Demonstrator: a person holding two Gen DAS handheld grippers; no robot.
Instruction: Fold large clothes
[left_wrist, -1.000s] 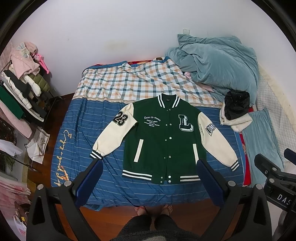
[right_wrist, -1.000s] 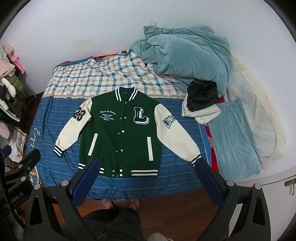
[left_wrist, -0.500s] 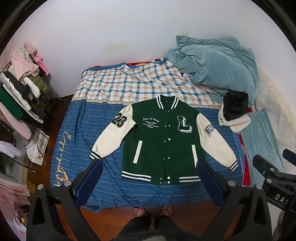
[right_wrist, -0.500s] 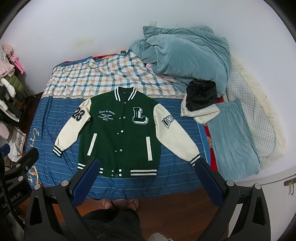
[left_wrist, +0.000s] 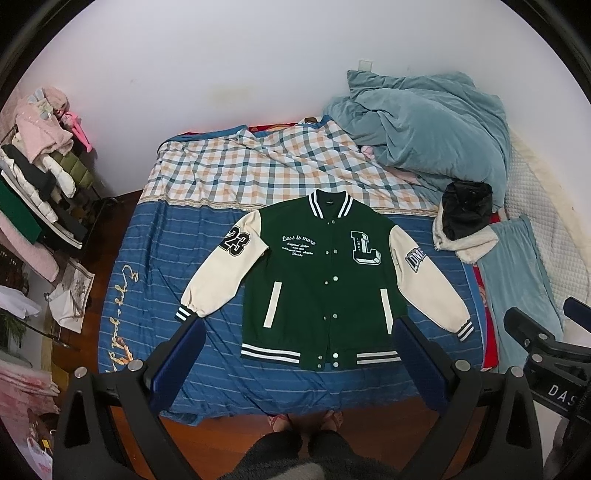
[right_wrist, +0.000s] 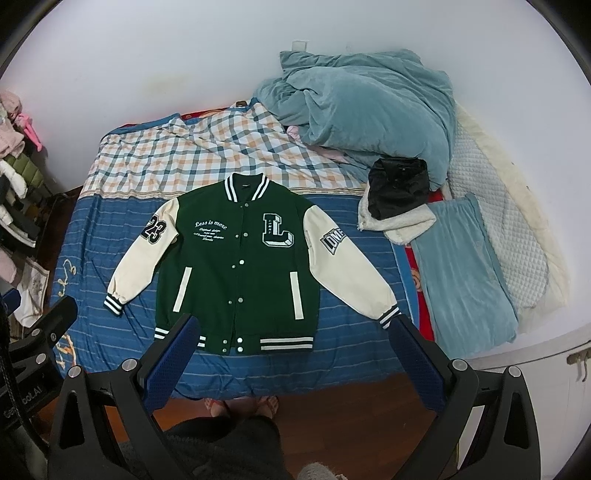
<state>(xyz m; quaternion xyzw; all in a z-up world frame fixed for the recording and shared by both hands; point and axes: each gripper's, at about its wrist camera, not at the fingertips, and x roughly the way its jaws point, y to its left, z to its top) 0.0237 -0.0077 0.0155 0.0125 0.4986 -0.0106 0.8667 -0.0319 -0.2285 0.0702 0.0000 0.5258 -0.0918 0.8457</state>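
A green varsity jacket (left_wrist: 325, 280) with cream sleeves lies flat, front up and buttoned, on the blue striped bed cover (left_wrist: 155, 266); it also shows in the right wrist view (right_wrist: 240, 266). Both sleeves are spread out to the sides. My left gripper (left_wrist: 299, 354) is open and empty, held high above the bed's near edge. My right gripper (right_wrist: 295, 350) is open and empty at the same height, to the right of the left one. Neither touches the jacket.
A crumpled teal duvet (left_wrist: 424, 129) lies at the bed's far right, with a black garment (left_wrist: 467, 210) on a white one and a folded teal blanket (left_wrist: 517, 280) beside it. A clothes rack (left_wrist: 33, 184) stands at the left. The person's feet (left_wrist: 306, 421) stand on the wooden floor.
Both views have shifted slightly; the jacket sits a little higher and farther away in the frames. Both grippers stay open and the jacket has not moved.
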